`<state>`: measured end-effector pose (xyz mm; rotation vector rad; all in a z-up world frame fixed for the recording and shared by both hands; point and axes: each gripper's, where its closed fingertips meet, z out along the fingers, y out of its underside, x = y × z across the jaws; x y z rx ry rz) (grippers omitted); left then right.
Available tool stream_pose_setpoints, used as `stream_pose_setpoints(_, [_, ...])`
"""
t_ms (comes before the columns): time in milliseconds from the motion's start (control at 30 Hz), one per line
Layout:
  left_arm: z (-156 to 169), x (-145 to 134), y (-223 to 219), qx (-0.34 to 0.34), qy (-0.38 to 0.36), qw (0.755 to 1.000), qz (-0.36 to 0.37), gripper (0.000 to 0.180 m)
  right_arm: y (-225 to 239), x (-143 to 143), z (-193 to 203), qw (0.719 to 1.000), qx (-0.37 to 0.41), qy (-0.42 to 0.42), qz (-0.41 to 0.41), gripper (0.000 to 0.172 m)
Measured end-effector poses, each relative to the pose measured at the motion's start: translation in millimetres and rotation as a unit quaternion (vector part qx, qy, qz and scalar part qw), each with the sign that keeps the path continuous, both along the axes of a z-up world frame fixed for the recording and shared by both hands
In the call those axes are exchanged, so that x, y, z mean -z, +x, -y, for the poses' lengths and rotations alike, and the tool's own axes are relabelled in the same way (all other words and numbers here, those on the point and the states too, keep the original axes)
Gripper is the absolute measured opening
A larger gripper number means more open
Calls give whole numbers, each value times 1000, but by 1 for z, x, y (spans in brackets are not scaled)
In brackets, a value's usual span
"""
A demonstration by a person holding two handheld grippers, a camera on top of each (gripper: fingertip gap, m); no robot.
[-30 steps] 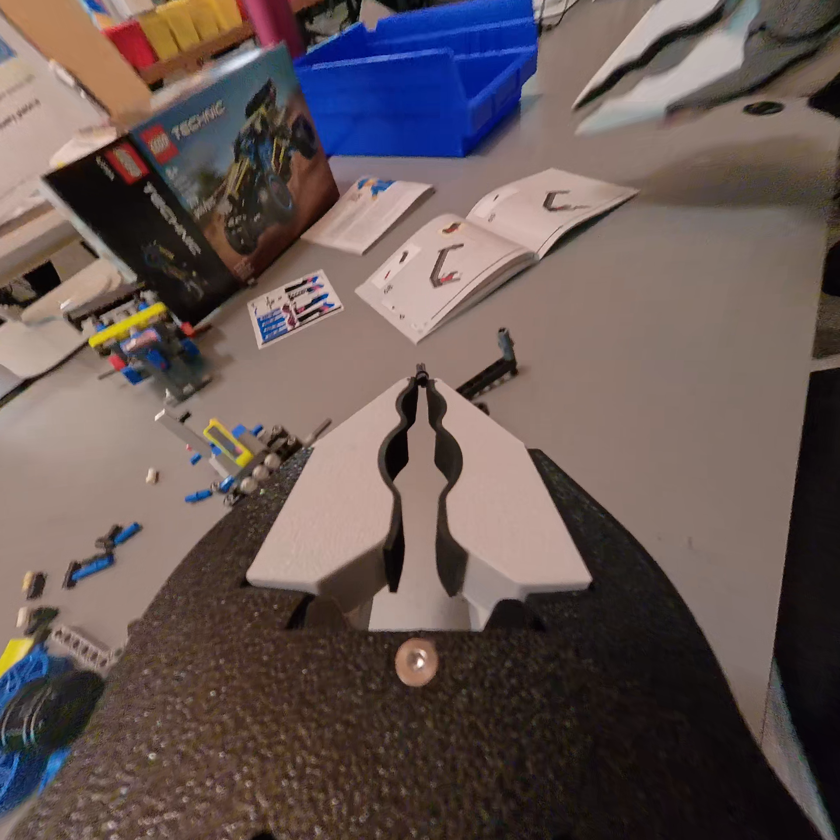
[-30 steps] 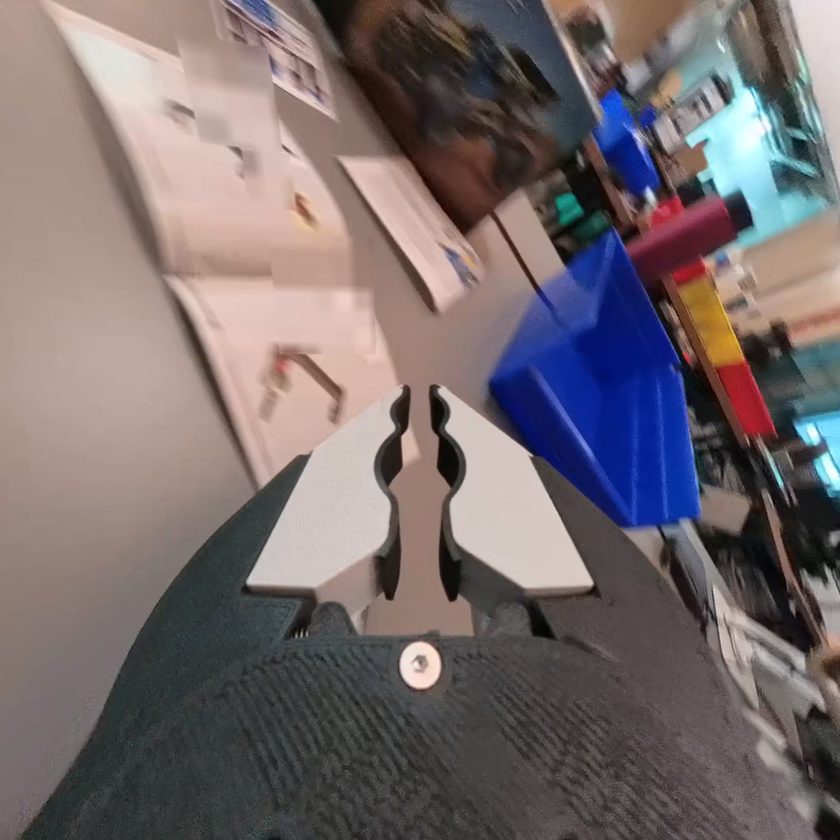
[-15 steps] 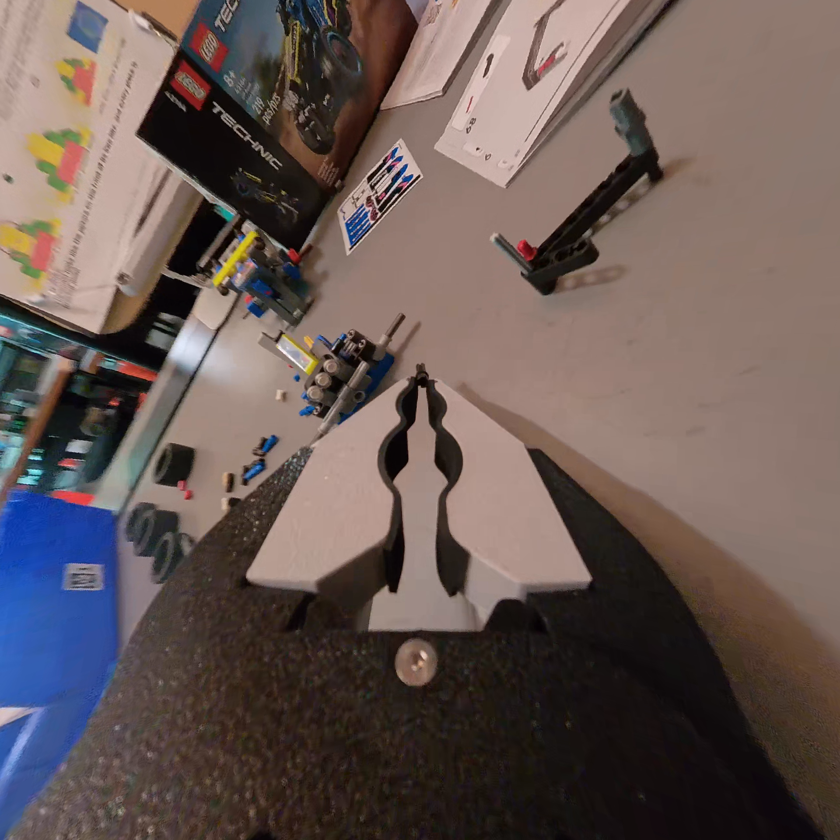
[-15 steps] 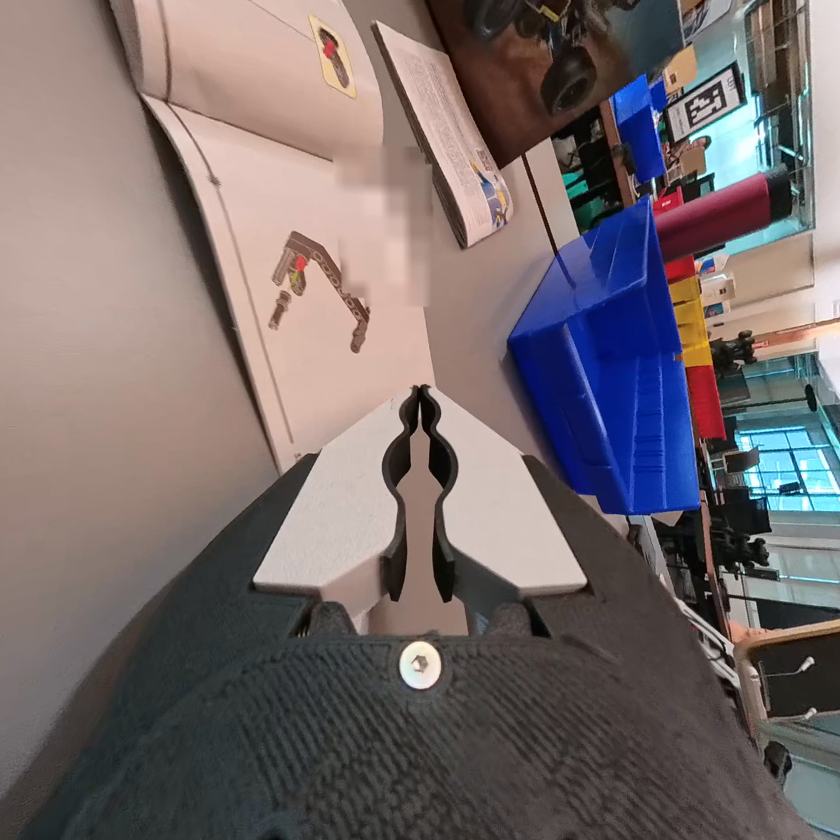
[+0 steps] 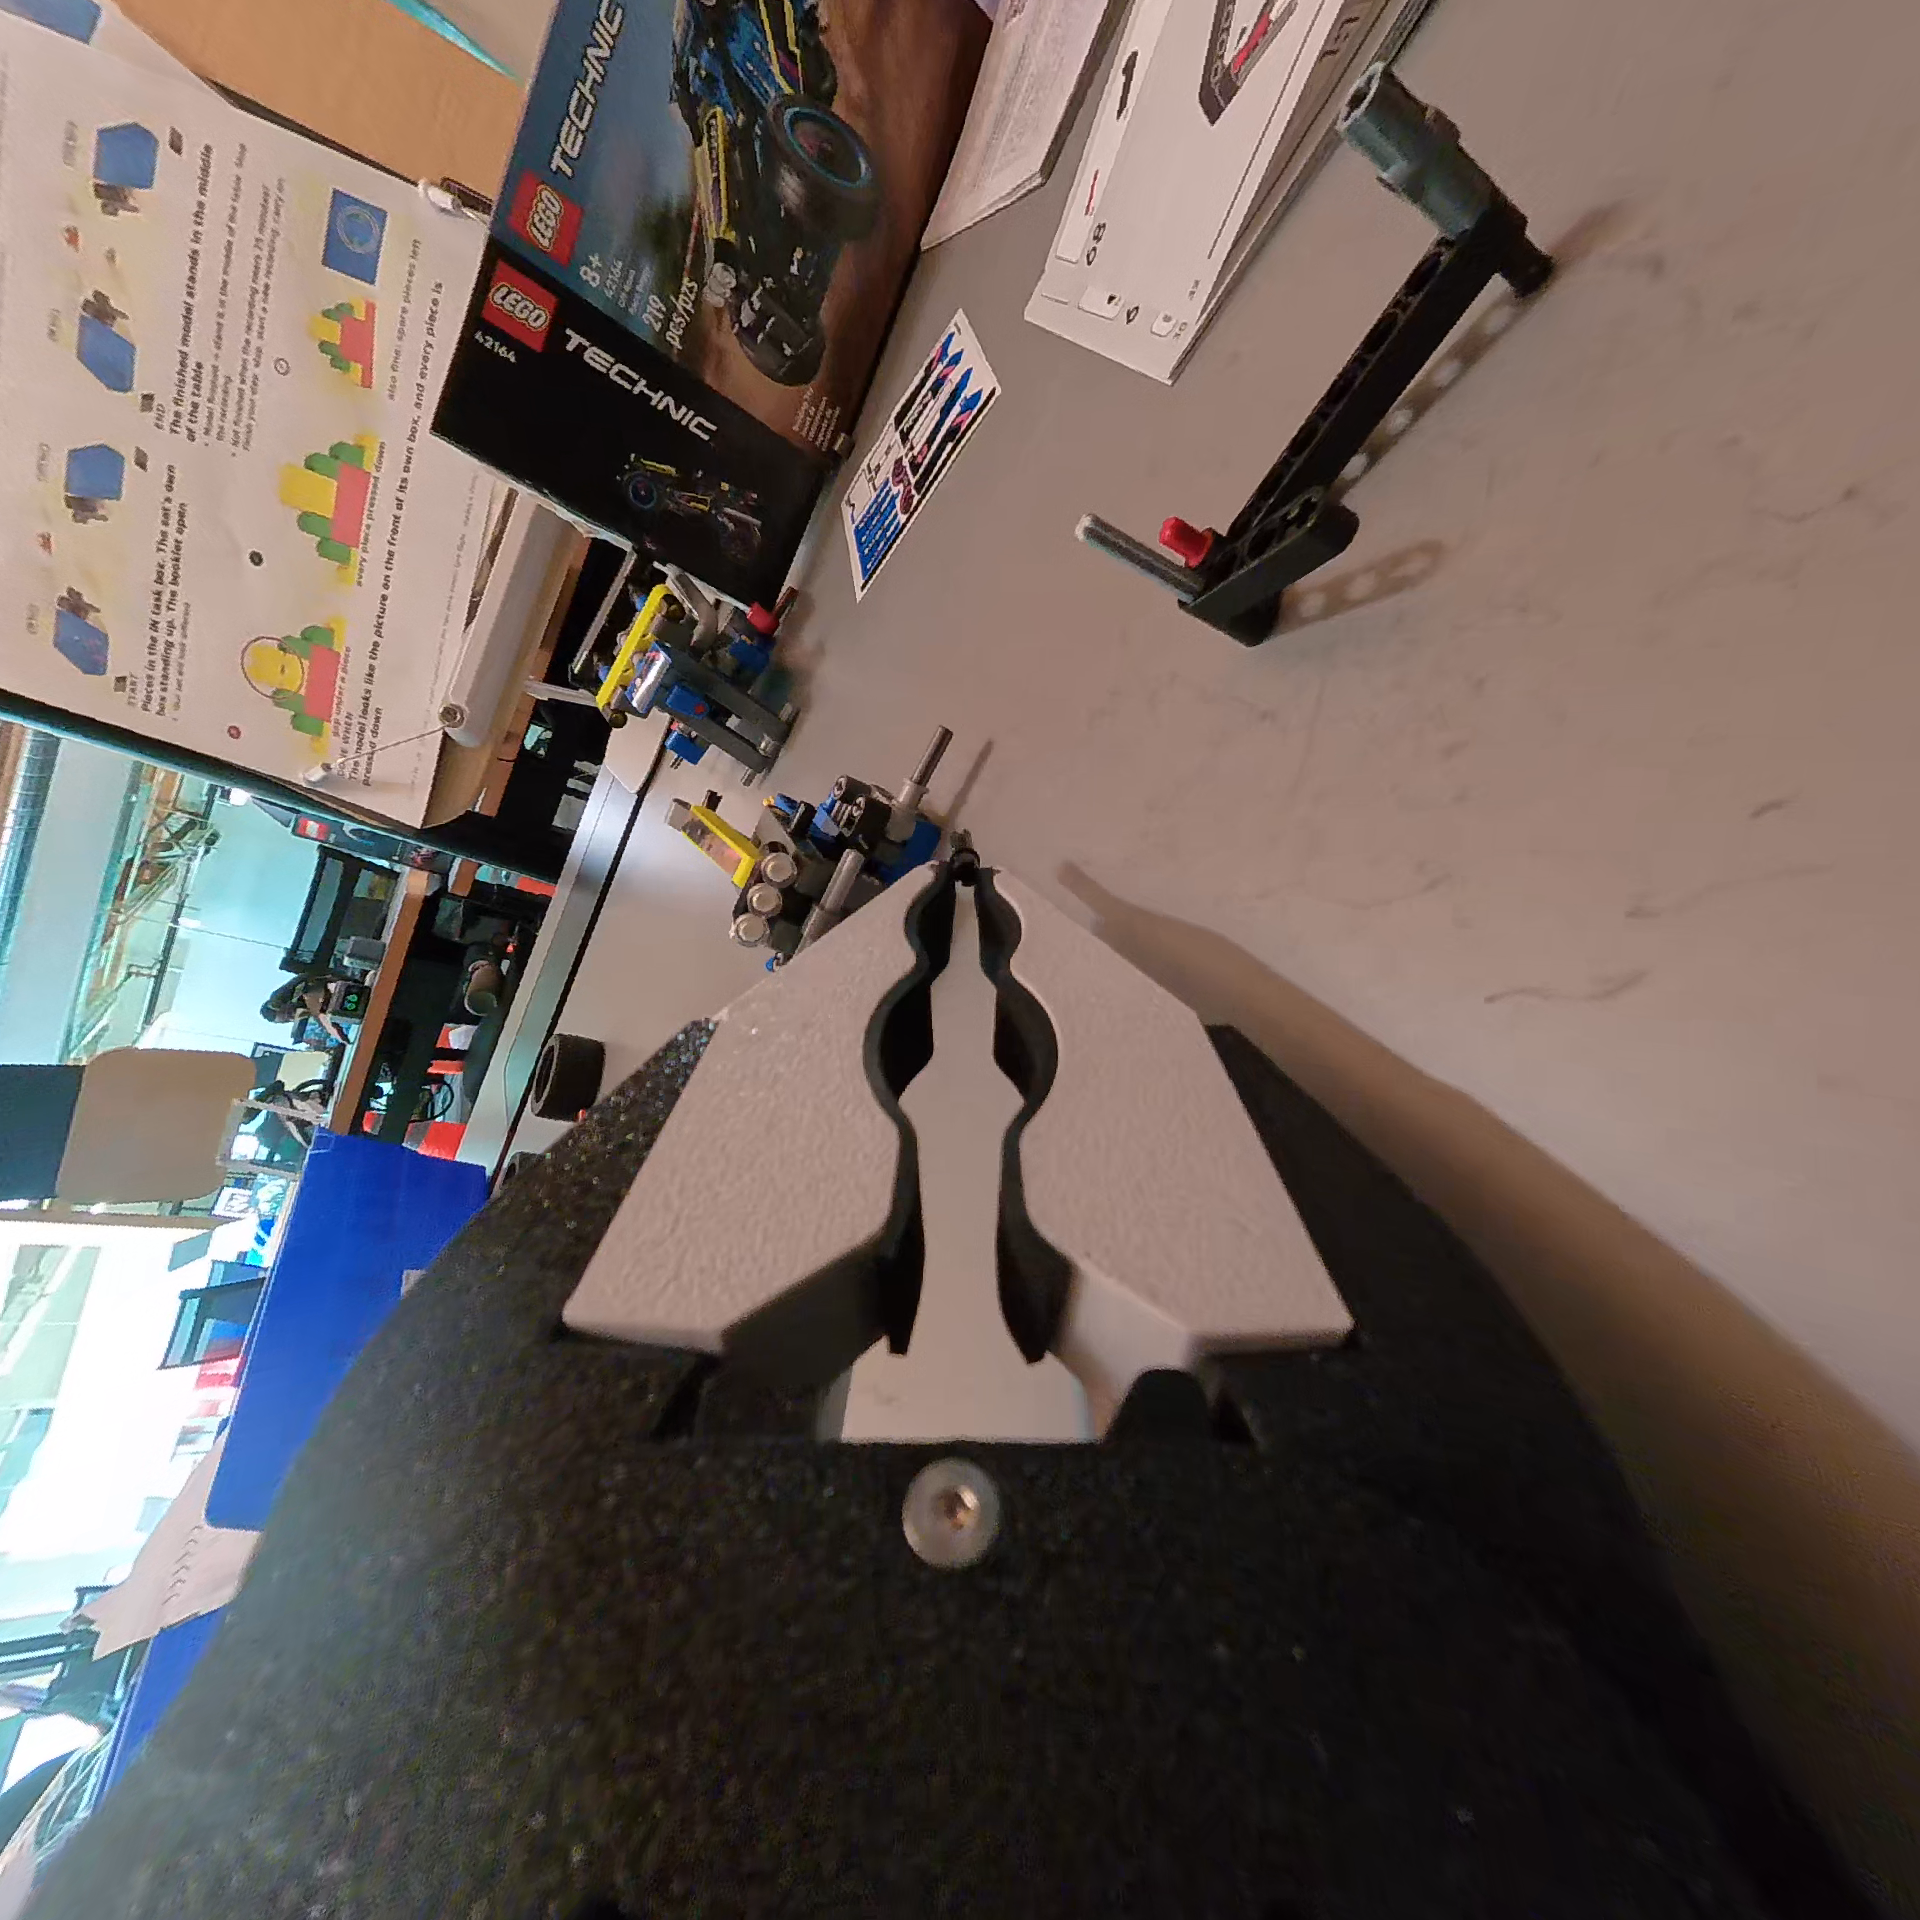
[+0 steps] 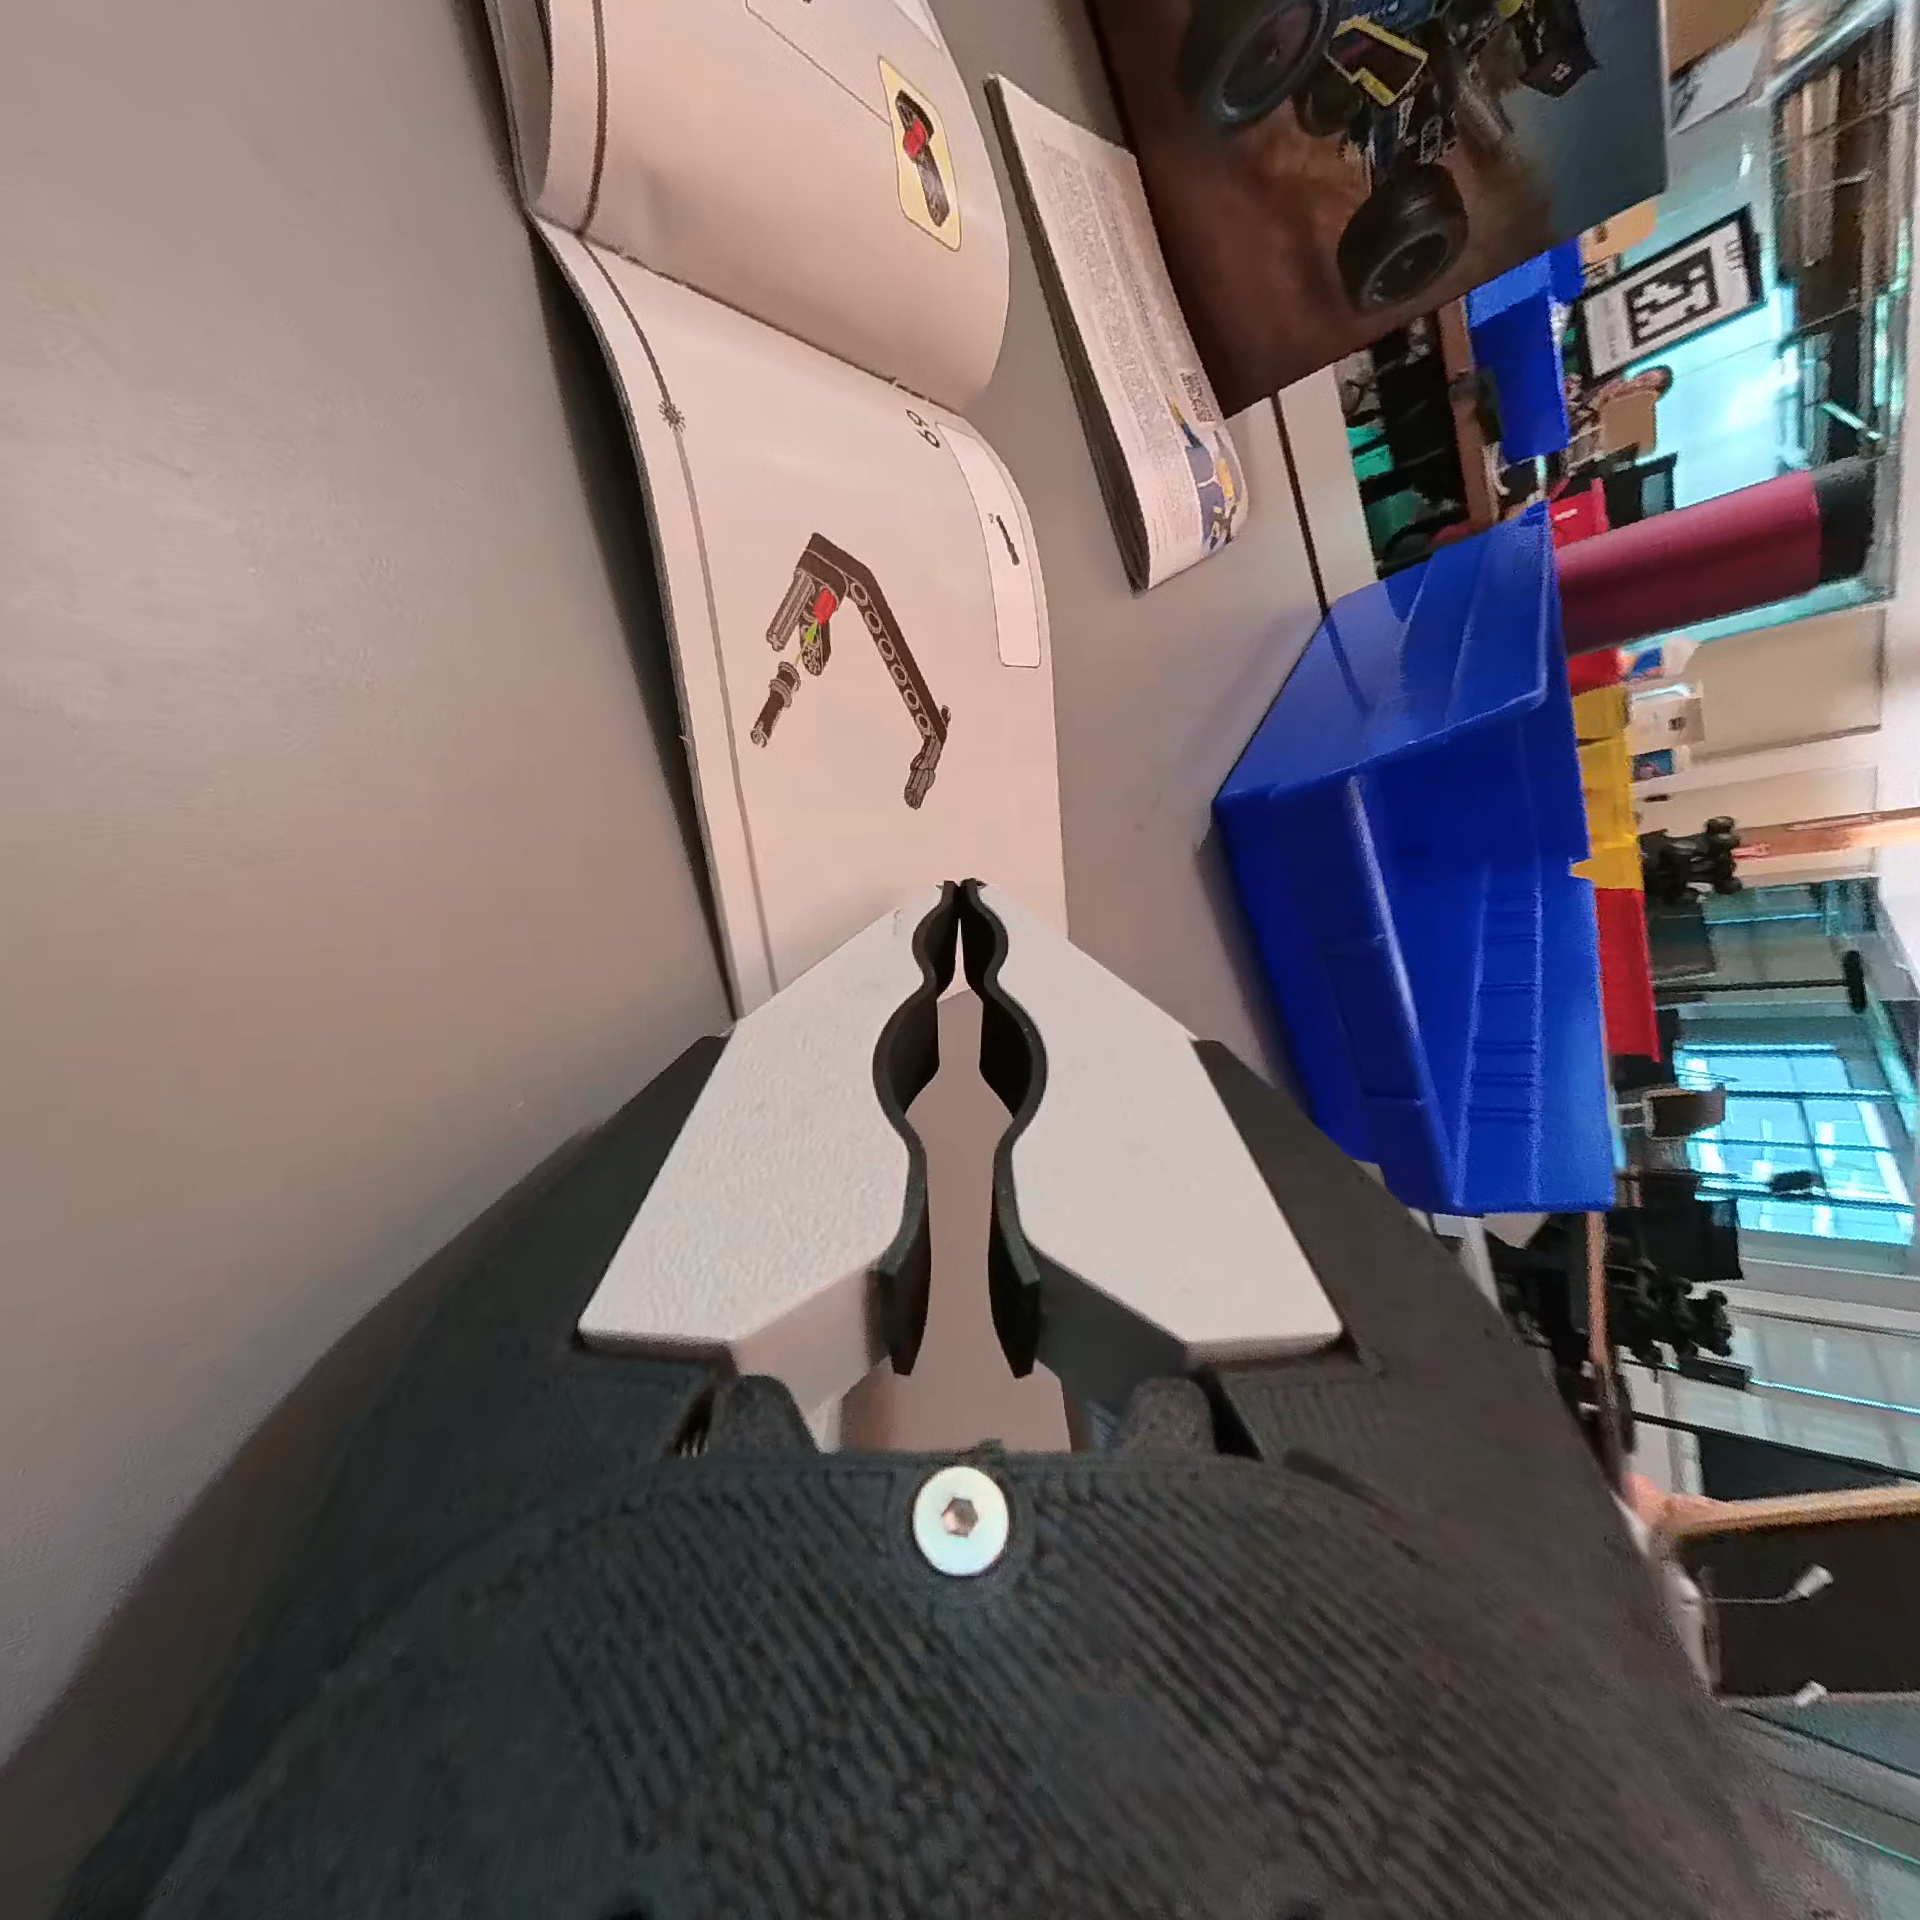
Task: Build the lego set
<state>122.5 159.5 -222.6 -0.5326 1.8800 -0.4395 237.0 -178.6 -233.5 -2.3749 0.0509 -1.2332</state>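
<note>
- At the far left of the left wrist view, a toy set box (image 5: 665, 312) stands on the grey table (image 5: 1455, 831). Two blue and yellow part-built models (image 5: 696, 675) sit below it, the nearer just beside the fingers.
- At centre, the left gripper (image 5: 966, 878) is closed to a sliver on a small black pin (image 5: 966, 860), which pokes out past the very tips.
- The pin looks light, rigid and smooth. Held by so little, it could twist or slip, so a grip across its middle seems safest.
- To the right, a black L-shaped beam (image 5: 1351, 416) with a red peg lies well apart from the gripper.
- In the right wrist view, the right gripper (image 6: 961, 891) has its tips together with nothing seen between them. It is above an open booklet (image 6: 862, 623), and a blue bin (image 6: 1455, 935) sits further right.
</note>
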Motion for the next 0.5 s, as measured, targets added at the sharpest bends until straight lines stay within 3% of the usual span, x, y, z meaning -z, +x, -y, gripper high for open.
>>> stream_pose_setpoints(267, [4,1,2,3,-1,1000,-6,1,-44,-8,-39,987,-82,81,-110,1])
stream_pose_setpoints(500, [10,-3,2,13,-30,999,-16,1,-89,-15,-111,953,-169,158,-193,10])
